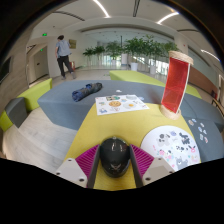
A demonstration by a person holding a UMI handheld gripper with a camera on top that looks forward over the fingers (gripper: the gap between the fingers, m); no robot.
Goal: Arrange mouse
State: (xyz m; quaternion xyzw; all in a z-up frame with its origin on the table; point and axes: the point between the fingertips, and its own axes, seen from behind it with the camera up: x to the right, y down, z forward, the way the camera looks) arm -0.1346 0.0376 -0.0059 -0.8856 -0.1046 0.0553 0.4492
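Mouse [114, 154] | btwn gripper [114, 165] fingers, pads touching | on yellow table [120, 125]

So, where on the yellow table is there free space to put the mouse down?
The gripper holds the black mouse between its fingers. The yellow table is bare just ahead of the mouse, between the paper sheet and the white patterned mat. It is crowded near the mat and the red-and-white stand.
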